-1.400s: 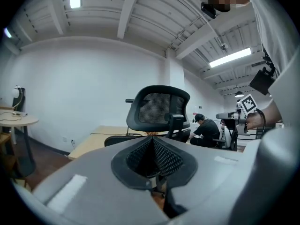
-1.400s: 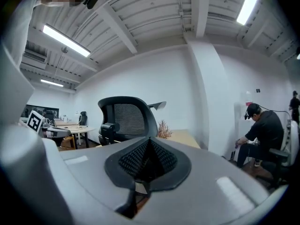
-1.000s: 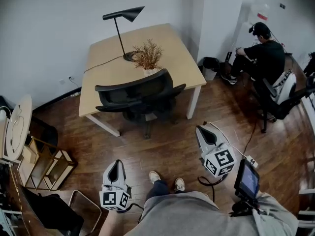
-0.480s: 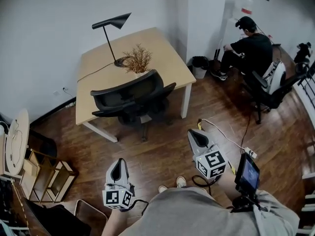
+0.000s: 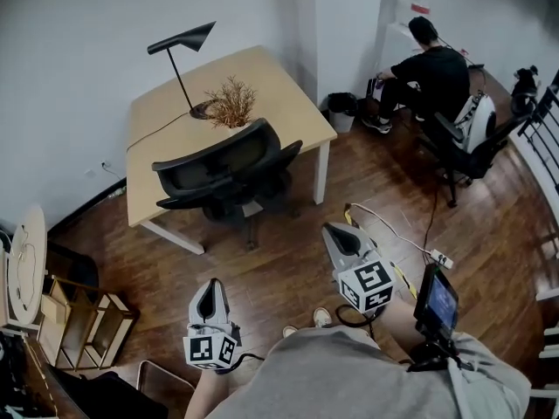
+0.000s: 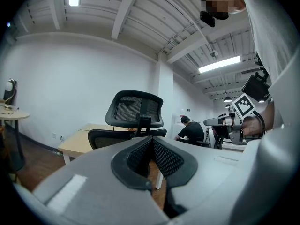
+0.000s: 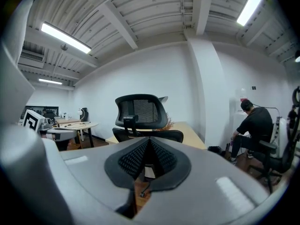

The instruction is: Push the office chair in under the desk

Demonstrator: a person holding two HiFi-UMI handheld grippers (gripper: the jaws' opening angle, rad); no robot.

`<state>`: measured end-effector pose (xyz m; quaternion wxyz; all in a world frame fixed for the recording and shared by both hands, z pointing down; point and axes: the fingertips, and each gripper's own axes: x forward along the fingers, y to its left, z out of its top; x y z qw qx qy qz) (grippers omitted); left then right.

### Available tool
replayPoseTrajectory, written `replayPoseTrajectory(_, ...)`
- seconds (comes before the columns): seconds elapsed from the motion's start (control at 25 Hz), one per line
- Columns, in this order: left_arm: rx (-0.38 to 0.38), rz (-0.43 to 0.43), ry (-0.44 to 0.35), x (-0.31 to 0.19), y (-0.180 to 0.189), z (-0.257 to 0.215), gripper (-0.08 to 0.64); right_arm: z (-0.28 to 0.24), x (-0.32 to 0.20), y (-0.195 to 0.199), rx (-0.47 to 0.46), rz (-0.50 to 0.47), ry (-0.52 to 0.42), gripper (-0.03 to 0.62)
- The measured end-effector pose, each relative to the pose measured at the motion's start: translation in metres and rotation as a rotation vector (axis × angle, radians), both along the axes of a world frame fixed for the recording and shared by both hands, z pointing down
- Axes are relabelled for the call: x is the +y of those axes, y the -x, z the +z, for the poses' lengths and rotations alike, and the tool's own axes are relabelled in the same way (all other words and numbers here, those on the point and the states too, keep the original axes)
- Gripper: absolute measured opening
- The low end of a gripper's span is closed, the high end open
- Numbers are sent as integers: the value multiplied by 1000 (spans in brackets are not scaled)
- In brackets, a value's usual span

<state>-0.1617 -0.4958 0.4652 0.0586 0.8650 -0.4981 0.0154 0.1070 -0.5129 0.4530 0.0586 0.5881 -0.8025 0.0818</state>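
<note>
The black mesh-backed office chair (image 5: pixel 229 173) stands upright at the light wooden desk (image 5: pixel 271 85), seat partly beneath it

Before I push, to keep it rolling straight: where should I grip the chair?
Probably the backrest's top edge, from the near side: the chair has its back to you, seat facing the desk, so a push there should send it under.

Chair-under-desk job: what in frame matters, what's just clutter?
Job: office chair, desk, left claw and right claw, both shut, empty, short of the chair.

Lying about: desk lamp, dried plant, seated person, power strip, round side table, wooden shelf.
</note>
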Motion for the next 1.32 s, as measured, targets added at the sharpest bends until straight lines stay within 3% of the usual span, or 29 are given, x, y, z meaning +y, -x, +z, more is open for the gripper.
replayPoseTrajectory(0.96,2,64,-10,-16,-9,-9,3,-8,-9,11,-4,24,-23,6)
replayPoseTrajectory(1.32,18,67,-60,-32,-20,-23,3,-21,-28,11,21,1,-69,6)
